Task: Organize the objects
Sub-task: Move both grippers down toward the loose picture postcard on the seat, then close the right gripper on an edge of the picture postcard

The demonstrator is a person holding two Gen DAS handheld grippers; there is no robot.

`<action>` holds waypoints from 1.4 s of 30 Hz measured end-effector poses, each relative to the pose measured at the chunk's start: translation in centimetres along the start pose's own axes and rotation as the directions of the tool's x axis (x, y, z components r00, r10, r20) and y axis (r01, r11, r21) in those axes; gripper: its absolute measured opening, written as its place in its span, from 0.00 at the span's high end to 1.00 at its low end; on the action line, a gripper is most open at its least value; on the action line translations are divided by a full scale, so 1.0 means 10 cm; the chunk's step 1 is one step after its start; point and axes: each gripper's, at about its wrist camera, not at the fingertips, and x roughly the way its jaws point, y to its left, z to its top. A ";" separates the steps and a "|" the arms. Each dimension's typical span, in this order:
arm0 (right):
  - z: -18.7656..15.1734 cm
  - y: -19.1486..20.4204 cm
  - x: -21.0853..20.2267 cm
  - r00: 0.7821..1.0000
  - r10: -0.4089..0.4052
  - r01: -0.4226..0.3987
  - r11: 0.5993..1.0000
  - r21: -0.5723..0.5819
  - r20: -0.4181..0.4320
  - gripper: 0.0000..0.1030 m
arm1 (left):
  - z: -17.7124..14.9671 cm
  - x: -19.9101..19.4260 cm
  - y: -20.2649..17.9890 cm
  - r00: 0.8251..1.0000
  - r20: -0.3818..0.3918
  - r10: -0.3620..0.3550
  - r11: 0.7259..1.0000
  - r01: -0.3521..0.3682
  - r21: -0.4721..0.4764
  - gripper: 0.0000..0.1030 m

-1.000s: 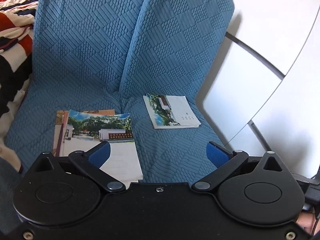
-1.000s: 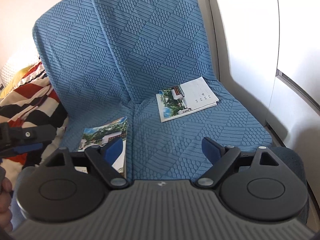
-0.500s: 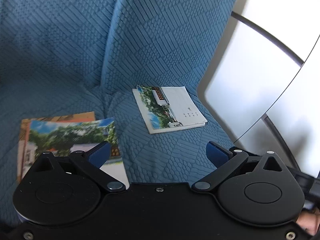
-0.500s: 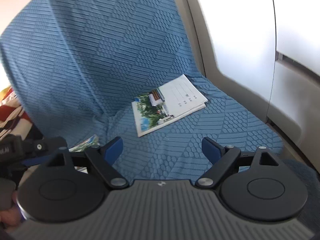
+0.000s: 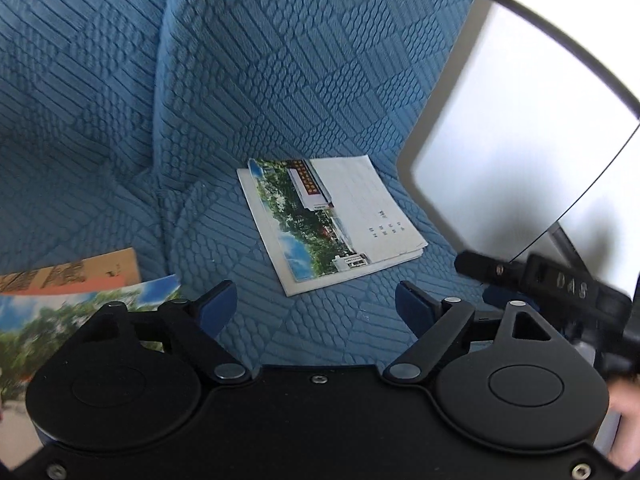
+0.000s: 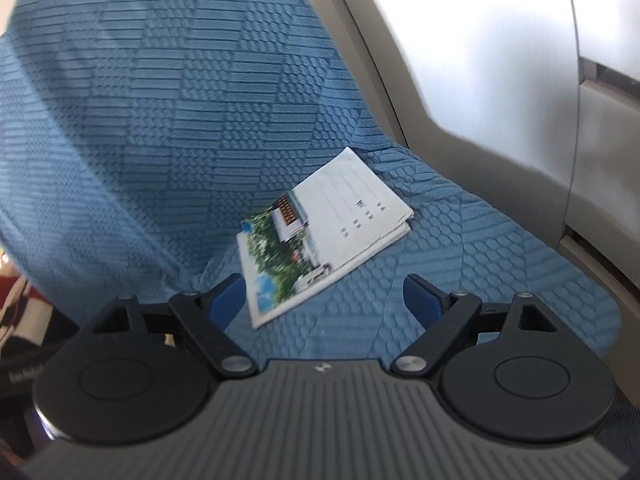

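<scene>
Booklets are what lie on the blue quilted seat cover [image 5: 248, 80]: one thin booklet [image 5: 332, 220] rests flat on the right-hand seat cushion, its cover half a colour photograph of trees, sky and a white building with a red sign, half plain white with a few small dark printed characters too small to read. Its lower right corner shows several loose page edges slightly fanned. From the right wrist view the same booklet [image 6: 326, 228] lies ahead of the right gripper [image 6: 324, 300], whose blue pads stand wide apart with only seat fabric between them; the booklet's near corner sits close to the left pad but apart from it. The left gripper [image 5: 316, 306] is closing, its jaws parted and nothing between them but cover fabric. At the lower left of the left wrist view a second photo-covered booklet [image 5: 92, 312] lies over an orange-and-tan one [image 5: 80, 274]; both are cut off by the frame edge and partly hidden behind the gripper body, and motion blur smears their print. A black part of the other gripper [image 5: 560, 284] juts in at the right, blurred. Pale wall panels [image 6: 500, 60] rise beside the seat.
</scene>
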 end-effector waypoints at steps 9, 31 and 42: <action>0.41 -0.30 0.51 0.998 0.001 0.008 0.991 0.131 -0.063 0.18 | 0.14 0.58 0.07 0.998 -0.068 -0.020 1.000 0.019 -0.022 0.30; 0.63 -0.74 1.16 0.990 0.008 0.042 0.935 0.352 -0.141 0.53 | 0.20 1.19 0.24 0.986 -0.147 -0.077 0.996 0.071 -0.050 0.64; 0.69 -0.89 1.03 0.975 0.219 -0.181 0.858 0.481 -0.024 0.74 | 0.17 1.19 0.19 0.987 -0.147 -0.065 0.998 0.062 -0.020 0.64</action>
